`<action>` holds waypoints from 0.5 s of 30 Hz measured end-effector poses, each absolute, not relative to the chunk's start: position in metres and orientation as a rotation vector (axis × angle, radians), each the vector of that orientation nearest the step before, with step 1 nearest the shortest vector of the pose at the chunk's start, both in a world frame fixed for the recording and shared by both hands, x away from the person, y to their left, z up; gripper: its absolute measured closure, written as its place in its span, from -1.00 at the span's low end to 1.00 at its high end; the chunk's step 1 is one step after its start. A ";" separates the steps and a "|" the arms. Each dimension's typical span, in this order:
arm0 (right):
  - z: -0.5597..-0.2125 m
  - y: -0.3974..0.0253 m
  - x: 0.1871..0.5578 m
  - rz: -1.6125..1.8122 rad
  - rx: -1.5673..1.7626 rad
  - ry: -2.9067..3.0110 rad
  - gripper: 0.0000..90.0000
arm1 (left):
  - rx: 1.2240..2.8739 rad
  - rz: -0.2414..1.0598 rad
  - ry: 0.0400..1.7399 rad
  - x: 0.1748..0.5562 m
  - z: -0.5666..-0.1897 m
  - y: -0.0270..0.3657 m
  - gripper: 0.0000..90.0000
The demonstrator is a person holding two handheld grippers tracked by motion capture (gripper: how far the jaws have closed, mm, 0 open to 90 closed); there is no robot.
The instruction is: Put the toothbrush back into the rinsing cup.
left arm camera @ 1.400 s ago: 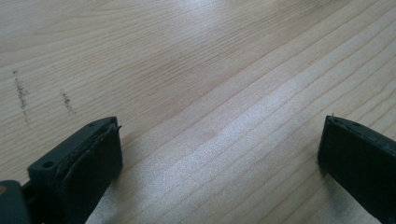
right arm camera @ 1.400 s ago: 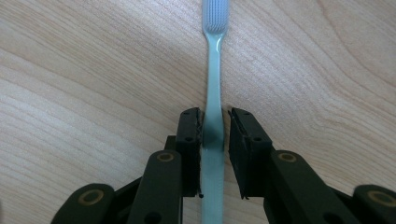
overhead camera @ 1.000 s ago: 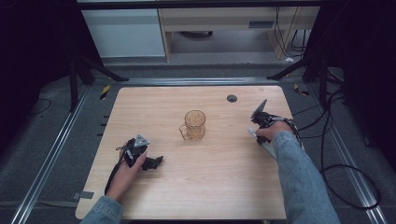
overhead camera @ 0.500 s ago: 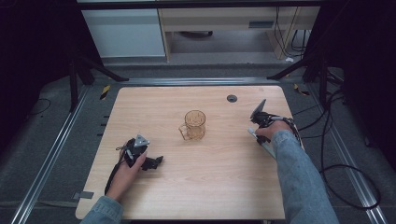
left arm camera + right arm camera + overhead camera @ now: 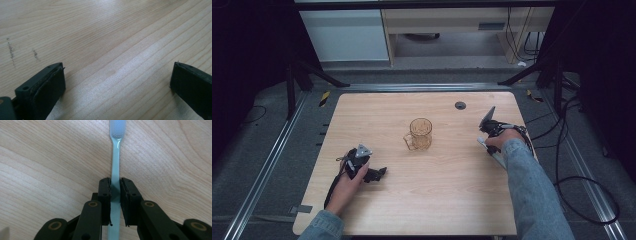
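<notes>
Translucent plastic toothbrush (image 5: 115, 170) — slim, straight — pinched between black fingers (image 5: 104, 195).

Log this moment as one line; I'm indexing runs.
right gripper: shut on toothbrush | left gripper: open, over table | mug: mid-table

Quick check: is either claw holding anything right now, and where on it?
The right claw is shut on the pale blue plastic toothbrush, gripping its handle partway along. The left claw is open, over bare wood.
</notes>
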State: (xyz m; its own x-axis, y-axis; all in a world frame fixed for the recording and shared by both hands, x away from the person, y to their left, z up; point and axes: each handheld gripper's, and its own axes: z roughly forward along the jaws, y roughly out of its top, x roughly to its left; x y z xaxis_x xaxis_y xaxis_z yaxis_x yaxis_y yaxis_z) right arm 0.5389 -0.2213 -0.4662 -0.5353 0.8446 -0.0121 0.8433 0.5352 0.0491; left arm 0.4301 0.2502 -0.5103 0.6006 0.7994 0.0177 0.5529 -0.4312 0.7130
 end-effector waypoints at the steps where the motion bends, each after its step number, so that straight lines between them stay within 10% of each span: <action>1: -0.466 -0.221 0.539 0.057 1.504 2.722 0.76 | 2.149 0.468 1.064 0.430 -0.510 0.250 -1.00; 15: -0.456 -0.226 0.537 0.124 1.509 2.720 0.77 | 2.149 0.468 1.064 0.430 -0.510 0.250 -1.00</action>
State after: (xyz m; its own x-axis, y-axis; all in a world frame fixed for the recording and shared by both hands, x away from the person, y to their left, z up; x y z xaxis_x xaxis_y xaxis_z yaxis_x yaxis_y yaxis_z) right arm 0.5374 -0.2257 -0.4560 -0.5298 0.8480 0.0140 0.8457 0.5270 0.0835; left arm 0.4301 0.2502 -0.5103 0.6005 0.7994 0.0176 0.5529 -0.4310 0.7131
